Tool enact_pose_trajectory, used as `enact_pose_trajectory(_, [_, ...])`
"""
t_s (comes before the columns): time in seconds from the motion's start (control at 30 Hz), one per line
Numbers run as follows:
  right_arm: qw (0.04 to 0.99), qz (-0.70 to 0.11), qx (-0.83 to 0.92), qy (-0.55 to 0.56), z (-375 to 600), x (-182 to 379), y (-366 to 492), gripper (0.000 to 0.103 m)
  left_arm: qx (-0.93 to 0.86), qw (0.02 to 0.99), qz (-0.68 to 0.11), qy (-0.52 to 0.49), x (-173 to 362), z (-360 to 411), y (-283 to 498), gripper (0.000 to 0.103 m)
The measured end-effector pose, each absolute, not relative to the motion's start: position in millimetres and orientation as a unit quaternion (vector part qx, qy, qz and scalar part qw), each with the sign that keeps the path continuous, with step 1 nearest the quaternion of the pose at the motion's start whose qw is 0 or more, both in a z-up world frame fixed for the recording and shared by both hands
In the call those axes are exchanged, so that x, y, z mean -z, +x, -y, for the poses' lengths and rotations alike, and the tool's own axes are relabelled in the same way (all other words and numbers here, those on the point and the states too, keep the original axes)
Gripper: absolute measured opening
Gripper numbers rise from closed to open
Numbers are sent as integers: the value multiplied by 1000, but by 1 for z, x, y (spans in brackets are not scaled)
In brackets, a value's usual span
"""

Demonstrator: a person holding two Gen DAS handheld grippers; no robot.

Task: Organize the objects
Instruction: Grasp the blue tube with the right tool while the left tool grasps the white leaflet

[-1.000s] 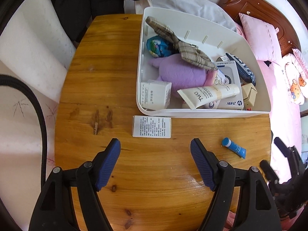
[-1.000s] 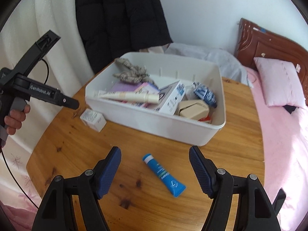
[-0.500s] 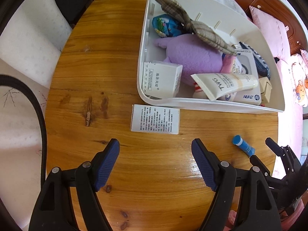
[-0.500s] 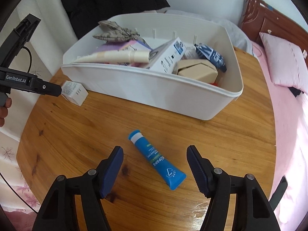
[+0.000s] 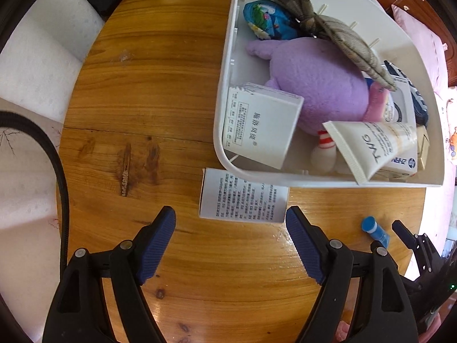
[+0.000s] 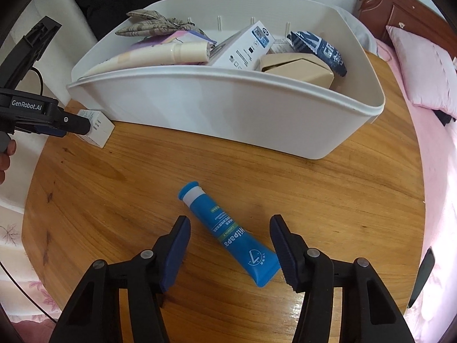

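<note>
Nearest the right wrist camera, the right gripper (image 6: 230, 250) points steeply down at the round varnished wooden table (image 6: 120, 200). Its blue ribbed pads stand either side of the blue squeeze tube with a blue cap (image 6: 228, 233), which lies flat on the wood with its crimped end towards the camera. The jaws have just been closing, yet a gap shows between each pad and the tube, so nothing is gripped. The right-hand pad sits just beside the tube's crimped end.

The left gripper (image 5: 230, 245) points straight down with its jaws spread wide and holding nothing. Just beyond its fingertips lies a flat white carton printed with small black text (image 5: 242, 200), resting on the table against the near wall of the white plastic bin (image 5: 228, 65). In the left wrist view the blue tube's cap shows to the right, near the table edge.

Farther back, the bin holds a white box (image 5: 260, 125), a purple plush toy (image 5: 317, 85), a cream tube (image 5: 374, 145), a plaid fabric bow (image 5: 328, 25), a blue patterned pouch (image 5: 265, 20), a white printed box (image 6: 242, 47), a tan folded carton (image 6: 297, 67) and a dark blue snack packet (image 6: 320, 48). Beyond the table is a pink pillow (image 6: 422, 65).
</note>
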State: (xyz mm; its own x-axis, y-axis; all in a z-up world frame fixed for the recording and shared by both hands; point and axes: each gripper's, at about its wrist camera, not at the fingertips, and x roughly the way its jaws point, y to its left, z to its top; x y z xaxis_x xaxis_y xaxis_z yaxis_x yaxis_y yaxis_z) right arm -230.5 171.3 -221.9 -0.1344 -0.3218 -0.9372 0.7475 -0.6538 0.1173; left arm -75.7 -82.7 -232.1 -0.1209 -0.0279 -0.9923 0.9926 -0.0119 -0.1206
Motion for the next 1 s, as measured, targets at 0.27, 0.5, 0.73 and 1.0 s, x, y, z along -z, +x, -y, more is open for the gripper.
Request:
enact_pose_trajectory(0.27, [366,-202,721,553,-171,229,-230,50,536,464,-537,458,238,86,-72,82])
enact_pose_trajectory(0.5, [368,-210,718,552,-172,232,-228,37,559,429,-508,495,243,82,-69,82])
enact_pose_trajectory(0.73, [371,-207,714,556,-179,232,-226,20,558,434,-519,481,244,81,-63,82])
enact_pose_trajectory(1.0, [379,-206,705,563,-187,232,-224,20,559,433,-527,471,244,77,-55,79])
